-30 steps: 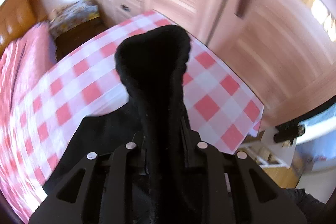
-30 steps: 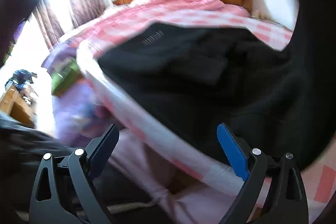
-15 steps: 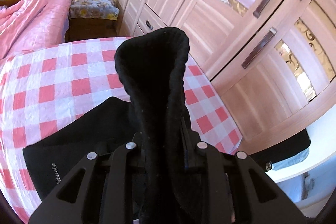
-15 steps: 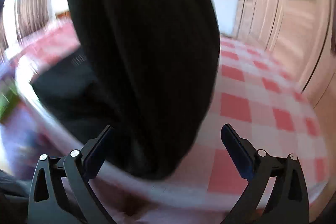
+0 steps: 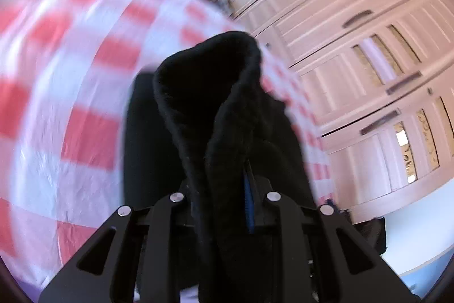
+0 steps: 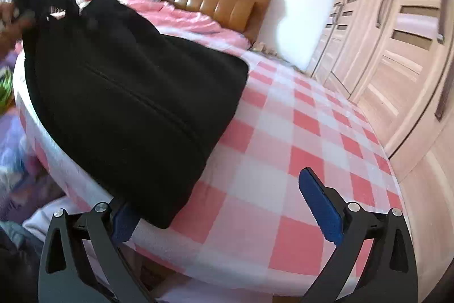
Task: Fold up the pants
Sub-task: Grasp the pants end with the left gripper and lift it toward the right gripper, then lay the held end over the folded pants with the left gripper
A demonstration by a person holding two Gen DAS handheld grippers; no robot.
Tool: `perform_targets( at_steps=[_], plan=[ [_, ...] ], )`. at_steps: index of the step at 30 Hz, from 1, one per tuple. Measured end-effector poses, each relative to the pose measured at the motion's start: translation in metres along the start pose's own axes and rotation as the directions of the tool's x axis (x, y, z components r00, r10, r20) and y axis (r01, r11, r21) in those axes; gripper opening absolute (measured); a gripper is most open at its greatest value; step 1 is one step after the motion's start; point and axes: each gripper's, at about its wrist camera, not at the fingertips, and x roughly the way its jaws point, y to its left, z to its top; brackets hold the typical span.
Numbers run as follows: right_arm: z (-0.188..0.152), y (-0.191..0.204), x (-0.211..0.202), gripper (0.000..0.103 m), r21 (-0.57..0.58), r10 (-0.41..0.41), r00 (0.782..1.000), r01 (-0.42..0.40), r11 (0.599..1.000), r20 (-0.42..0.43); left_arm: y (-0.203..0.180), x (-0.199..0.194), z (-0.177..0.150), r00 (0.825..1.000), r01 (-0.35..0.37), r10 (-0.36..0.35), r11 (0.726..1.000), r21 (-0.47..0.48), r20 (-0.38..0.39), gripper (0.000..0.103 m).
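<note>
black pants (image 6: pixel 127 104): folded, lying on the red-and-white checked sheet (image 6: pixel 298 155) of the bed, one end lifted off it. left hand-held gripper (image 5: pixel 224 189): clenched on a bunched fold of the pants, which stands up between its fingers. right hand-held gripper (image 6: pixel 224 206): released, jaws just opening wide, nothing gripped; its left blue pad (image 6: pixel 123 220) lies just beside the pants' near corner; wooden wardrobe (image 6: pixel 397 47) beyond the bed.

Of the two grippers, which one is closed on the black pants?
The left gripper: a bunched fold of the black pants is pinched between its fingers. The right gripper stands wide open, holding nothing.
</note>
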Motion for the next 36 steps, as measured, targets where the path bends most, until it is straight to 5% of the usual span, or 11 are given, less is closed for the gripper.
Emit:
perform_targets(
  at_steps=[5,13,15,17,19,21,24,27,31,34,36],
  plan=[
    [0.001,-0.003,0.006,0.097,0.022,0.018,0.999,-0.018,1.0,-0.026,0.018,-0.003,-0.014,0.992,0.099,-0.097,0.995,-0.027,0.075,0.022],
    [-0.004,-0.022,0.014,0.098,0.084,0.153,0.987,-0.149,0.985,-0.04,0.03,-0.007,-0.023,0.994,0.034,-0.028,0.998,-0.055,0.106,0.036],
    [-0.006,-0.032,0.006,0.098,0.112,0.252,0.967,-0.246,0.963,-0.04,0.032,-0.016,-0.025,0.989,0.054,-0.047,0.998,-0.04,0.141,0.045],
    [-0.01,-0.043,-0.006,0.098,0.135,0.392,0.92,-0.387,0.912,-0.007,0.02,-0.038,-0.029,0.969,-0.091,0.094,0.996,-0.02,0.227,0.081],
    [-0.011,-0.054,-0.023,0.098,0.154,0.454,0.889,-0.458,0.875,0.068,0.0,-0.065,-0.038,0.916,-0.247,0.239,0.969,-0.016,0.322,0.085],
    [-0.004,-0.07,-0.032,0.098,0.206,0.49,0.859,-0.511,0.835,0.147,-0.033,-0.083,-0.05,0.896,-0.283,0.239,0.957,0.067,0.375,0.086],
    [0.017,-0.082,-0.021,0.098,0.282,0.518,0.83,-0.557,0.781,0.207,-0.077,-0.08,-0.062,0.904,-0.287,0.196,0.937,0.199,0.38,0.093],
    [0.04,-0.068,-0.003,0.098,0.265,0.619,0.749,-0.663,0.7,0.239,-0.117,-0.036,-0.073,0.934,-0.292,0.184,0.885,0.362,0.305,0.093],
    [0.05,-0.02,0.025,0.098,0.164,0.715,0.693,-0.719,0.676,0.089,-0.111,0.016,-0.084,0.918,-0.392,0.315,0.816,0.425,0.241,0.091],
    [0.04,0.0,0.028,0.099,0.081,0.71,0.703,-0.71,0.699,0.034,-0.094,0.019,-0.102,0.91,-0.407,0.318,0.798,0.443,0.265,0.088],
    [0.041,-0.003,0.03,0.099,0.102,0.734,0.678,-0.733,0.672,0.037,-0.09,0.015,-0.113,0.911,-0.404,0.301,0.792,0.457,0.283,0.089]
  ],
)
